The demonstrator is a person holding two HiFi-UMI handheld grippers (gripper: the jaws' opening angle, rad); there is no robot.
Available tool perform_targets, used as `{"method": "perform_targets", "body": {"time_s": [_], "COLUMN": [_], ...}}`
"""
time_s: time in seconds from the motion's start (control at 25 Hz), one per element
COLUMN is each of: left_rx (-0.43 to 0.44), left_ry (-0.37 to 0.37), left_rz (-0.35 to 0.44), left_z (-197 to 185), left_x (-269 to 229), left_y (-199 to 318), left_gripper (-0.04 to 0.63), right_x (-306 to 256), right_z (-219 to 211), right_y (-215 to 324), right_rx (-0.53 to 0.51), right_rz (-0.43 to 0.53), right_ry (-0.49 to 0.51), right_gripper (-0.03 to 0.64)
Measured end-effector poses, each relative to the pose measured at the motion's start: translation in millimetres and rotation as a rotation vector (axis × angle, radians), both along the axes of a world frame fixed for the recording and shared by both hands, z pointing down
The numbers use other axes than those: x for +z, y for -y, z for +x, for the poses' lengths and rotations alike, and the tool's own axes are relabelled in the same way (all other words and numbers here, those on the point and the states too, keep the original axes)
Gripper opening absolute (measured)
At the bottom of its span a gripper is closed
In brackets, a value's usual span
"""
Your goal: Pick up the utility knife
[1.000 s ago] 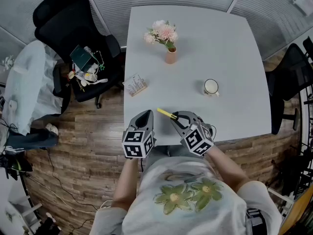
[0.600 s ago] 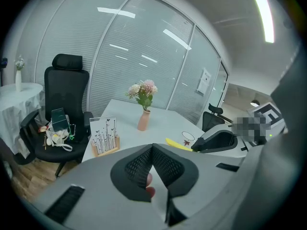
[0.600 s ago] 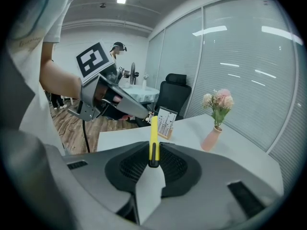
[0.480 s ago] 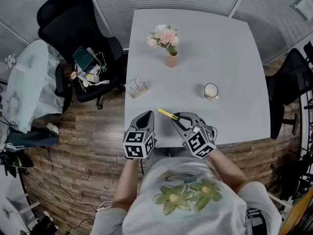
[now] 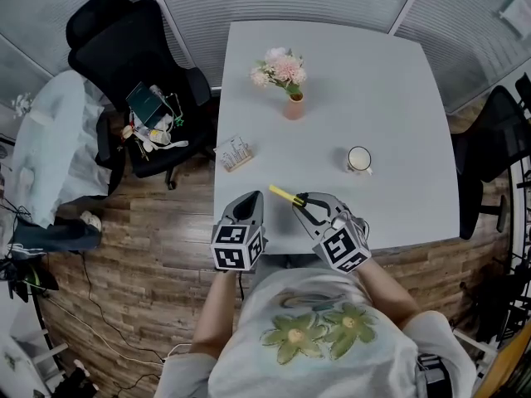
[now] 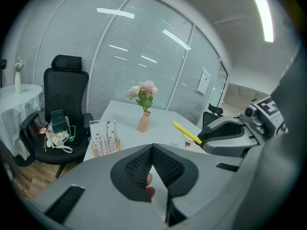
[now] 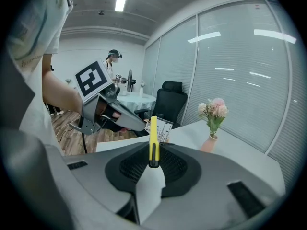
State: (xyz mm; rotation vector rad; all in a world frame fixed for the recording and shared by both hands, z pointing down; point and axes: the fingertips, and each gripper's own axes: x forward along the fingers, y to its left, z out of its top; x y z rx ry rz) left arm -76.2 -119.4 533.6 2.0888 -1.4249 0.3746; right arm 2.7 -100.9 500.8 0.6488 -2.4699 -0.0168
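The utility knife (image 5: pixel 284 195) is a slim yellow tool. It sticks out from my right gripper (image 5: pixel 300 201), which is shut on its rear end above the near edge of the white table (image 5: pixel 390 98). In the right gripper view the knife (image 7: pixel 153 139) stands upright between the black pads, lifted off the tabletop. From the left gripper view the knife (image 6: pixel 187 133) shows to the right, poking from the other gripper. My left gripper (image 5: pixel 248 208) hovers at the table's near left corner, jaws together with nothing between them.
On the table stand a pink vase of flowers (image 5: pixel 288 81), a white mug (image 5: pixel 359 160) and a small card holder (image 5: pixel 234 152). A black office chair (image 5: pixel 141 65) loaded with items sits left of the table. Another dark chair (image 5: pixel 496 139) is at the right.
My right gripper has risen slightly with the knife held in it. The left gripper has stayed where it was.
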Motion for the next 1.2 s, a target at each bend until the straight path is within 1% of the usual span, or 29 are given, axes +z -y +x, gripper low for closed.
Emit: {"method": "perform_targets", "body": {"time_s": [0.2,0.48,0.72,0.92,1.04,1.2], "left_rx": [-0.001,0.005,0.002,0.007,0.005,0.009], "left_ry": [-0.001,-0.001,-0.001,0.005,0.003,0.003], "left_rz": [0.011,0.018,0.020,0.018,0.019,0.020], "left_z": [2.8,9.7,15.5,19.5,21.8,25.5], "left_x": [-4.0,-7.3,-7.7,-8.4,-9.0,-9.4], "left_y": [4.5,5.4,6.8,8.0,6.7,5.6], "left_gripper": [0.005,0.005,0.005,0.005,0.005,0.005], "right_x": [-13.7,-25.8,-29.3,-30.1,-32.6,-30.7], "right_z": [-0.5,2.9,8.0,10.6,12.2,16.9], "right_y": [2.5,5.1,8.2,11.1,11.5,12.1], "right_rx": [0.009,0.019,0.010,0.022,0.011,0.016], "right_rz": [0.020,0.043,0.054,0.043,0.056,0.050], "right_ry": [0.036,0.062,0.066,0.083,0.073,0.070], "right_gripper": [0.069,0.069,0.069,0.069,0.069,0.067]}}
